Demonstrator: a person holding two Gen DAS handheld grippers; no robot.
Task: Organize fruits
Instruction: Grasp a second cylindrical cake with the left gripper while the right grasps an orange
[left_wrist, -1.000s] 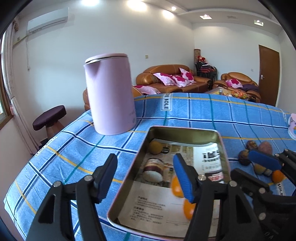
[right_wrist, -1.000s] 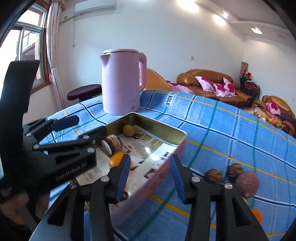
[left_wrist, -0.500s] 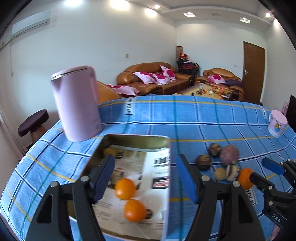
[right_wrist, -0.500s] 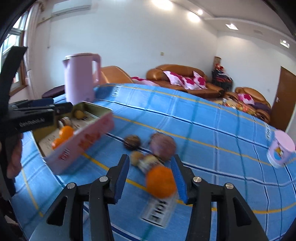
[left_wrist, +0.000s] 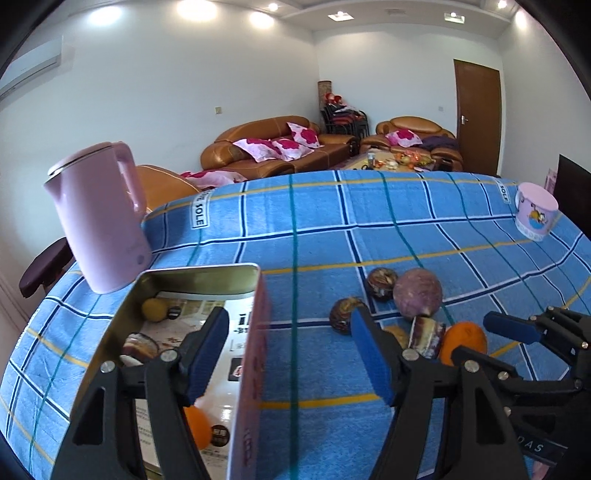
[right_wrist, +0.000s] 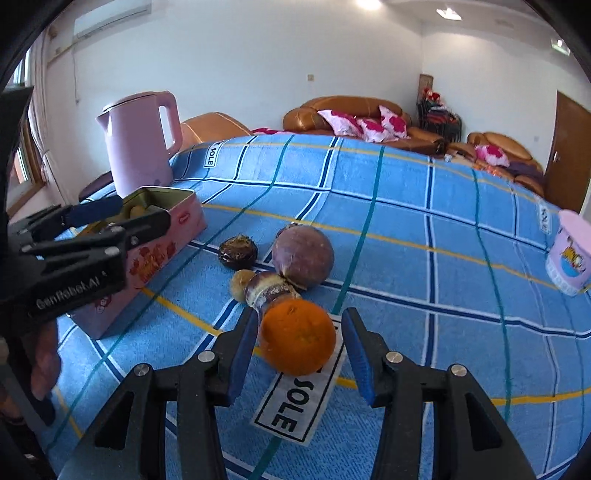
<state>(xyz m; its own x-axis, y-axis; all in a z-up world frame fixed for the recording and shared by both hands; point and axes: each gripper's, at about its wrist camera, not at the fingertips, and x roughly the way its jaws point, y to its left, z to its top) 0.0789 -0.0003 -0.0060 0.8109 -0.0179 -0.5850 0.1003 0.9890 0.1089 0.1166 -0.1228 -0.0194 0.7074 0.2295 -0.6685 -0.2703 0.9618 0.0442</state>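
Observation:
An orange (right_wrist: 297, 336) rests on the white label of the blue checked cloth, between the pads of my right gripper (right_wrist: 300, 345). The gripper is open, with a sliver of gap on the right side. Just beyond lie a cut fruit piece (right_wrist: 267, 291), a small tan fruit (right_wrist: 242, 284), a dark brown fruit (right_wrist: 237, 252) and a round purple fruit (right_wrist: 303, 254). My left gripper (left_wrist: 288, 354) is open and straddles the right wall of the pink tin (left_wrist: 253, 332) without touching it. The tin holds another orange (left_wrist: 197, 424), a yellow fruit (left_wrist: 154, 309) and a halved fruit (left_wrist: 138, 345).
A pink kettle (left_wrist: 99, 221) stands behind the tin at the table's far left. A pink printed cup (left_wrist: 535, 212) sits near the right edge. A person's hand (right_wrist: 44, 362) holds the left tool. Sofas and a door lie beyond the table.
My right gripper has swung right from the tin's side to sit around the orange on the cloth. My left gripper has shifted right from over the tin's middle to its right wall and opened slightly.

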